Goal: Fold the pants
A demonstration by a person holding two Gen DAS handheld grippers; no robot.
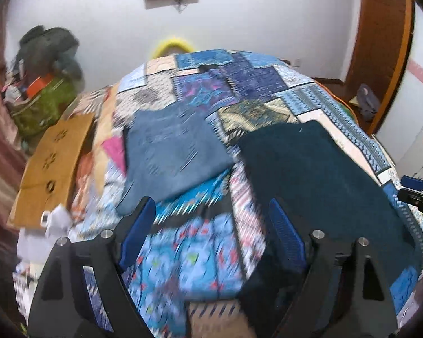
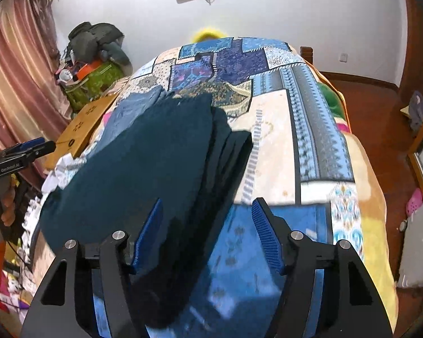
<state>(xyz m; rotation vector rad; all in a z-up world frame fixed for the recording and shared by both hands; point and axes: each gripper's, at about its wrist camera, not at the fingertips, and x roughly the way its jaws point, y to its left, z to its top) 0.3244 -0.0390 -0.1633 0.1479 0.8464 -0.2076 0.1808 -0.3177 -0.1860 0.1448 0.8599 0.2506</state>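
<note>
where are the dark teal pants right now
The dark teal pants lie folded on the patchwork quilt, just right of the lighter blue folded garment, near the bed's front edge.

Motion-blurred quilt beneath left jaws.

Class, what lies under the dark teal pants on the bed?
The dark teal pants lie on the patchwork quilt, their far left edge overlapping a folded blue denim garment. Anything beneath their middle is covered.
</note>
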